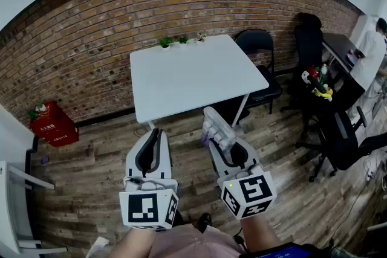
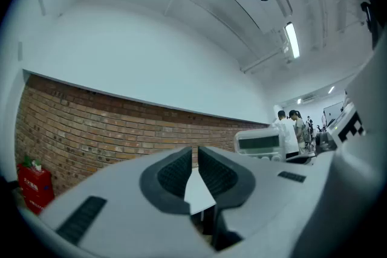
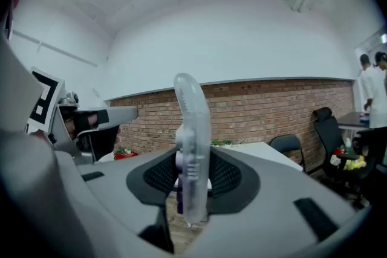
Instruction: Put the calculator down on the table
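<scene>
The calculator (image 1: 217, 127), white with purple keys, is held in the air above the wooden floor, in front of the near edge of the white table (image 1: 193, 78). My right gripper (image 1: 225, 143) is shut on its lower end. In the right gripper view the calculator (image 3: 192, 154) stands edge-on and upright between the pads. In the left gripper view its grey display (image 2: 260, 143) shows at the right. My left gripper (image 1: 155, 137) hovers beside the right one, a little to its left, shut with nothing between its pads (image 2: 175, 172).
Small green plants (image 1: 164, 41) stand on the table's far edge by the brick wall. A black chair (image 1: 260, 48) and an office chair (image 1: 338, 139) are at the right, a red box (image 1: 53, 125) at the left. A person (image 1: 372, 51) stands far right.
</scene>
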{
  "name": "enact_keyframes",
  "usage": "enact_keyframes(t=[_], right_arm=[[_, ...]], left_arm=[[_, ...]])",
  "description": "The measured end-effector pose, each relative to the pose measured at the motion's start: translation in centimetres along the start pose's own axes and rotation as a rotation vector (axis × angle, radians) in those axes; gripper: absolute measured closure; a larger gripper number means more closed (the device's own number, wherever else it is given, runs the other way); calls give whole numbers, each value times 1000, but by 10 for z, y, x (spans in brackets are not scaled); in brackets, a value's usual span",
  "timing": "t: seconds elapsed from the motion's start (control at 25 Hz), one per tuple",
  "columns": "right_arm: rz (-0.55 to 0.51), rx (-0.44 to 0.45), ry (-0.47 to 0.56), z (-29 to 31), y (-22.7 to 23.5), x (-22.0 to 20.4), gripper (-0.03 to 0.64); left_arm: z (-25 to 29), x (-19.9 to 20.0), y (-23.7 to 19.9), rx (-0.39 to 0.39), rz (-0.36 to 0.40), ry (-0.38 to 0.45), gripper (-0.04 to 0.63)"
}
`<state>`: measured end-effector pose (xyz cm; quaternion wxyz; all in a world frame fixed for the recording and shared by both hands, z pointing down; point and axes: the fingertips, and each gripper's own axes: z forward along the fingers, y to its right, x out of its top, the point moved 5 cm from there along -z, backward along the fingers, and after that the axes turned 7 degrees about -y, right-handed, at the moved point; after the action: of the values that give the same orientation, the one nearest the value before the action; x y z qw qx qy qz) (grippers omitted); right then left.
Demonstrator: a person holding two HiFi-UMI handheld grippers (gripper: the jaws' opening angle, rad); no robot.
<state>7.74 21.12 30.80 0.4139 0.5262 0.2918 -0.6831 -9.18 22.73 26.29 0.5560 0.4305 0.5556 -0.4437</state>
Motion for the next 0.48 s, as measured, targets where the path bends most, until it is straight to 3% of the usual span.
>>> enact_keyframes(t=[0.48], right_arm=[[49, 24, 21, -19, 24, -7, 482]], left_arm=[[-1, -5, 28, 20, 11, -21, 557]])
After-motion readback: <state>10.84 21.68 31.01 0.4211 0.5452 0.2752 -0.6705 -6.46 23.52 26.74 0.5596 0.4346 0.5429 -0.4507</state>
